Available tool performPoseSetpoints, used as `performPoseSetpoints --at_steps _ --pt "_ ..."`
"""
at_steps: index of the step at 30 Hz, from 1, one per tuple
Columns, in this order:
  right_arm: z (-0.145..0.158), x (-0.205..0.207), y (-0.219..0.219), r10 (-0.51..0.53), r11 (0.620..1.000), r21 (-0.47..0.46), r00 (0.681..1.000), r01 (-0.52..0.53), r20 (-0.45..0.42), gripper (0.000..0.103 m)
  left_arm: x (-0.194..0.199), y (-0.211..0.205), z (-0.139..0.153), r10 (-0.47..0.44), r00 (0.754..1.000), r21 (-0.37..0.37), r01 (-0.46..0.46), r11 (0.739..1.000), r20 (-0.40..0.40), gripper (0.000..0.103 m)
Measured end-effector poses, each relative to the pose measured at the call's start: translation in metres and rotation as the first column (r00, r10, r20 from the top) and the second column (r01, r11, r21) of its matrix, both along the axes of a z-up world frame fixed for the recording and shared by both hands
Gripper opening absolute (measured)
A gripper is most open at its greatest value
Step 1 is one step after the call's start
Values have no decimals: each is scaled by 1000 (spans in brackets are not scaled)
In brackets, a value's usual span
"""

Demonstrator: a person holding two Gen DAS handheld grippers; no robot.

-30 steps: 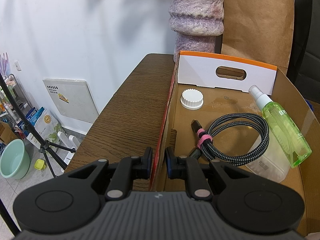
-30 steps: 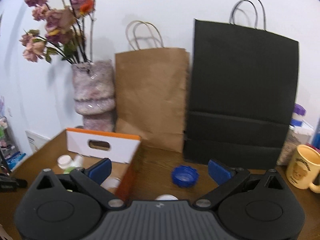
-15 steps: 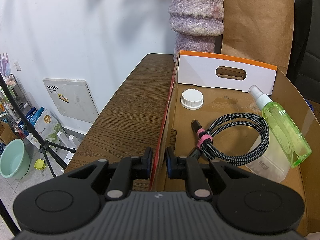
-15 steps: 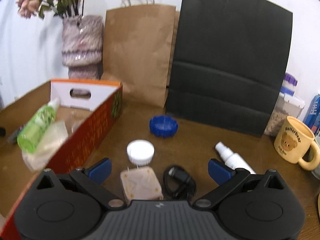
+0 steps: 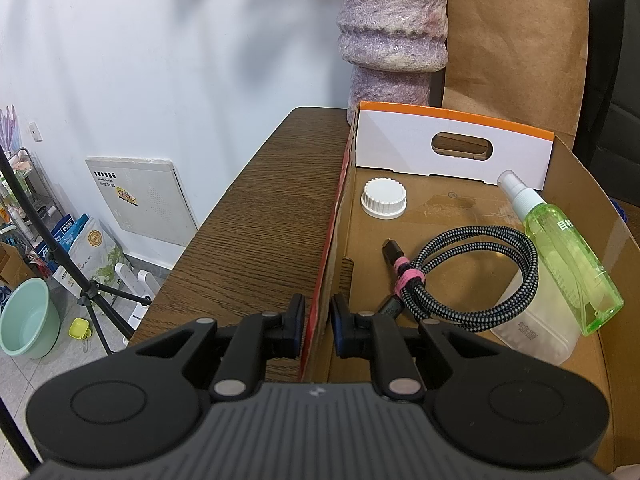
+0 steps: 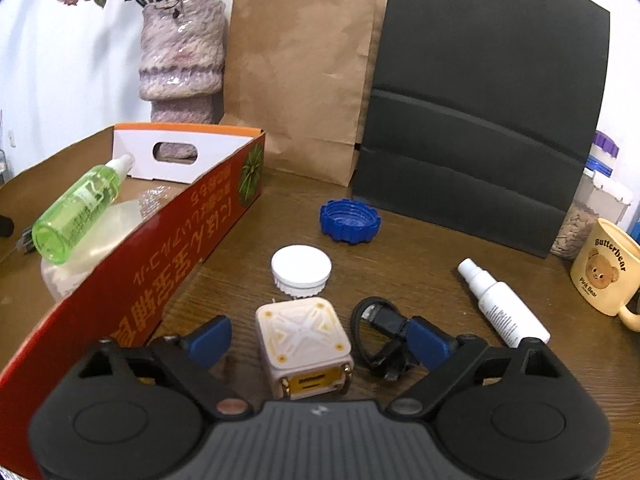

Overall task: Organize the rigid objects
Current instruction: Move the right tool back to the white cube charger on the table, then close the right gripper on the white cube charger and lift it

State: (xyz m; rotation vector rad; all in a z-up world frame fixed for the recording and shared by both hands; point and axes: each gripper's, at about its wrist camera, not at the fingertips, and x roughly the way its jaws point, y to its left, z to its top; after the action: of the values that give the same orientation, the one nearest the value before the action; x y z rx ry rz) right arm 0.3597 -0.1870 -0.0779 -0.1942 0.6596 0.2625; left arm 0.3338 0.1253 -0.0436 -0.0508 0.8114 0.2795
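Right wrist view: wide right claw (image 6: 318,340), closing, straddles untouched cream cube (image 6: 303,342).

We see the mug (image 6: 604,276) cut off at the frame's edge; the black cable (image 6: 380,340) lies partly hidden behind the right hand-held gripper (image 6: 320,340).

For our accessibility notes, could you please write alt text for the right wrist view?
The open right gripper straddles a small white cube-shaped box on a wooden table, its jaws just closing but not yet touching it. Beyond lie a white cap, blue cap, black cable and white spray bottle; a cardboard box sits left.
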Motion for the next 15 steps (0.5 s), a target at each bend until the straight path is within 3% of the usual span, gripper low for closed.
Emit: performPoseSetpoints --at_steps 10,15 --pt "0 -2 0 28 999 29 1000 -28 -6 45 0 0 0 0 1000 0 0 1000 0 15" --pt "0 -2 -2 31 998 51 999 -31 -9 45 0 0 0 0 1000 0 0 1000 0 15"
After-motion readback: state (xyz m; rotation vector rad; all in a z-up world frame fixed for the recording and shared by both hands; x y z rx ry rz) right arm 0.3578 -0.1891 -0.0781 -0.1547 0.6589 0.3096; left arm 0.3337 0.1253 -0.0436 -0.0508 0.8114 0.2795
